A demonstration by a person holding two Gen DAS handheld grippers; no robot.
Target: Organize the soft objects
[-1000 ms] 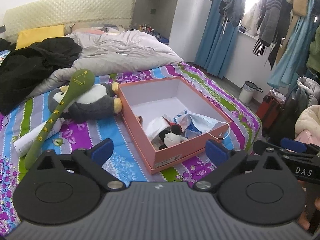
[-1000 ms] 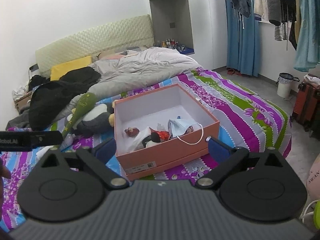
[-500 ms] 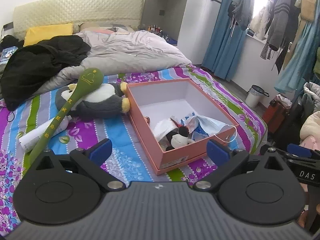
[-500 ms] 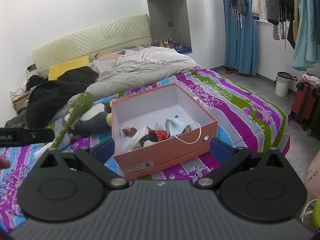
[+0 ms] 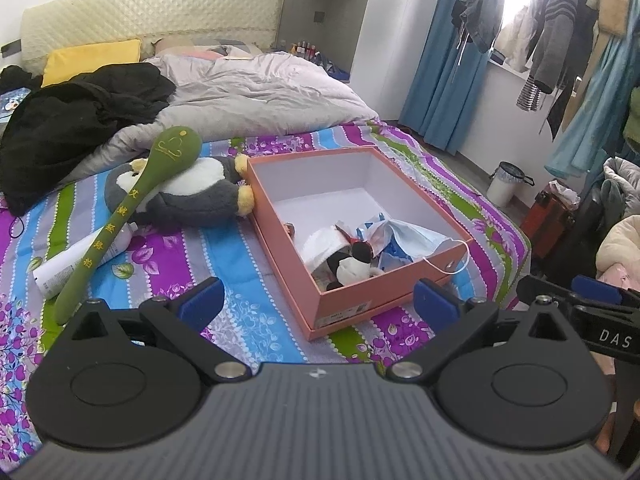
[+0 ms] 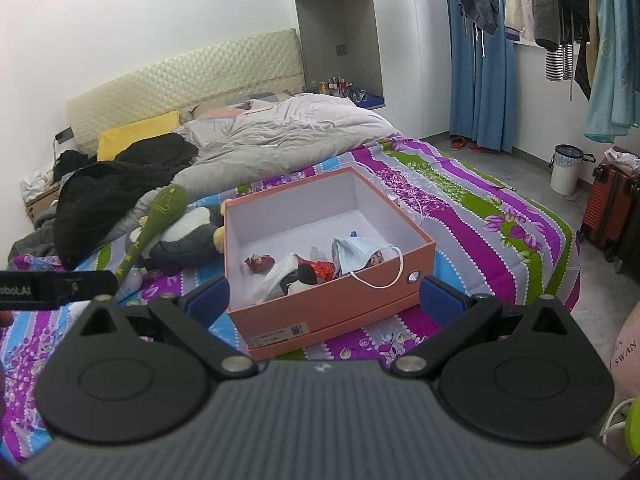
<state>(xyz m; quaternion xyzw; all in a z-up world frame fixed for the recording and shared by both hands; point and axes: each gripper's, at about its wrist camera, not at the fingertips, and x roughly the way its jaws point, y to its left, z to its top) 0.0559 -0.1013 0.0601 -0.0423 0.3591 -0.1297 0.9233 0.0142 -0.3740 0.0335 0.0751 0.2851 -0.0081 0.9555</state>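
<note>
Green plush spoon (image 5: 132, 208), head toward headboard (image 5: 152, 12)

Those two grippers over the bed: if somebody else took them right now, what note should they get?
Left gripper: open, empty, above the bedspread.
Right gripper: open, empty, facing the box.
Done: a face mask and a few small soft toys lie inside the box.
Left: the penguin plush lies against the box's left side, with the green plush stick across it. A white tube lies under the stick.
</note>
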